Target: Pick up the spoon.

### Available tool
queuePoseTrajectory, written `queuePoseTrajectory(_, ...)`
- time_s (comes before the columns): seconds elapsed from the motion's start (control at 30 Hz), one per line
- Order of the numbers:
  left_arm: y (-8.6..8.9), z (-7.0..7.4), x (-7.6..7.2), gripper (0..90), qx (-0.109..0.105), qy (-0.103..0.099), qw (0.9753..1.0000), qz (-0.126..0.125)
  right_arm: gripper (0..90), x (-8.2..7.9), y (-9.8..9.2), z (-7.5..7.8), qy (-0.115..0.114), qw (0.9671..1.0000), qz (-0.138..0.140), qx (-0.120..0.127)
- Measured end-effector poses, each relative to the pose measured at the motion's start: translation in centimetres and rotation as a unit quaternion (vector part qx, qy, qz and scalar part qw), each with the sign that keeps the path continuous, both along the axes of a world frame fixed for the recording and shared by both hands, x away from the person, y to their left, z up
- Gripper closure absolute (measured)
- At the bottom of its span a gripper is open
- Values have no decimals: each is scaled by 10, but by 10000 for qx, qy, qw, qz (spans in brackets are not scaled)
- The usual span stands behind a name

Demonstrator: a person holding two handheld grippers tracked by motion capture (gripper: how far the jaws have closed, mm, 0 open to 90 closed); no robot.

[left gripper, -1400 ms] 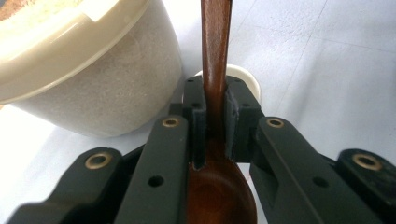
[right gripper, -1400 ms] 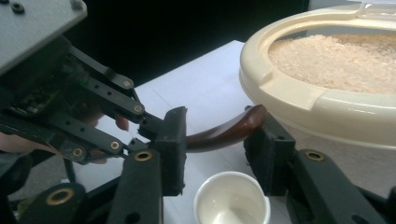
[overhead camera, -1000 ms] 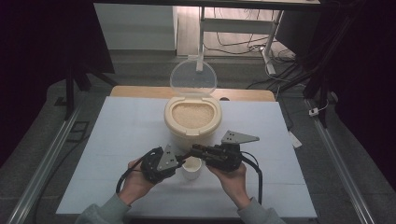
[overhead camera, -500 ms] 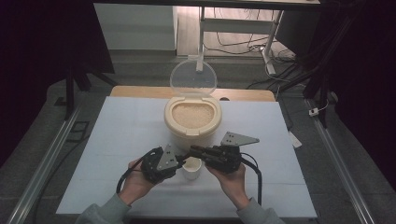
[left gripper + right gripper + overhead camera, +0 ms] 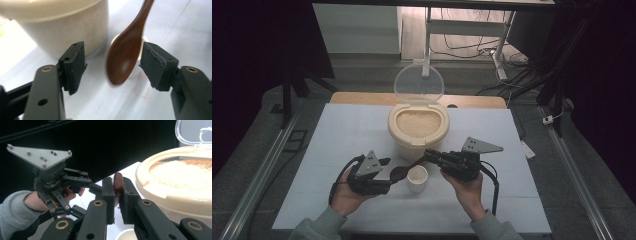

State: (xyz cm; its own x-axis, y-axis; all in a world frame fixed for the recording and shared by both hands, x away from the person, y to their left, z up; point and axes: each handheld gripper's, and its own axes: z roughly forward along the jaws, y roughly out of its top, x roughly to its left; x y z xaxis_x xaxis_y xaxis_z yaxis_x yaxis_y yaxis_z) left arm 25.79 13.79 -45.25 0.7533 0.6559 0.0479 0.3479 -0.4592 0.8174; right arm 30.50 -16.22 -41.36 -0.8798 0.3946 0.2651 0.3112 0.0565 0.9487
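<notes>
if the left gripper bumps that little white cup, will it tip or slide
The small white cup looks short and wide-mouthed, so it would probably slide on the smooth white table rather than tip. It seems empty, so likely light and easily shoved. The wooden spoon hangs just beside it, so a knock there might nudge it too.

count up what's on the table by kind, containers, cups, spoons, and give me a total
Rice containers: 1, the cream tub of rice, clear lid up.
Cups: 1, the small white cup.
Spoons: 1, the brown spoon held by the right gripper, its bowl between the open left gripper jaws.
Total: 3
</notes>
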Motion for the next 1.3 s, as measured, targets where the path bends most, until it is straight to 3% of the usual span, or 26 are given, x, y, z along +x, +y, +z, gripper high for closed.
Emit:
queuePoseTrajectory(0.23, 28, -12, -3, 309, -80, 109, 9994, 328, 828, 0, -7, 4, -103, 9999, -44, 47)
queuePoseTrajectory(0.5, 53, -28, -10, 293, -76, 195, 9984, 533, 828, 2, -19, 9, -166, 9997, -164, 116)
queuePoseTrajectory(0.8, 82, -48, -20, 267, -200, 470, 9950, 860, 827, 1, -33, 19, -258, 9988, -294, 301)
queuePoseTrajectory(1.0, 90, -54, -22, 244, -249, 665, 9928, 962, 828, 1, -48, 30, -375, 9972, -459, 464)
queuePoseTrajectory(1.3, 94, -57, -21, 222, -277, 756, 9912, 1048, 827, 2, -68, 39, -494, 9943, -692, 650)
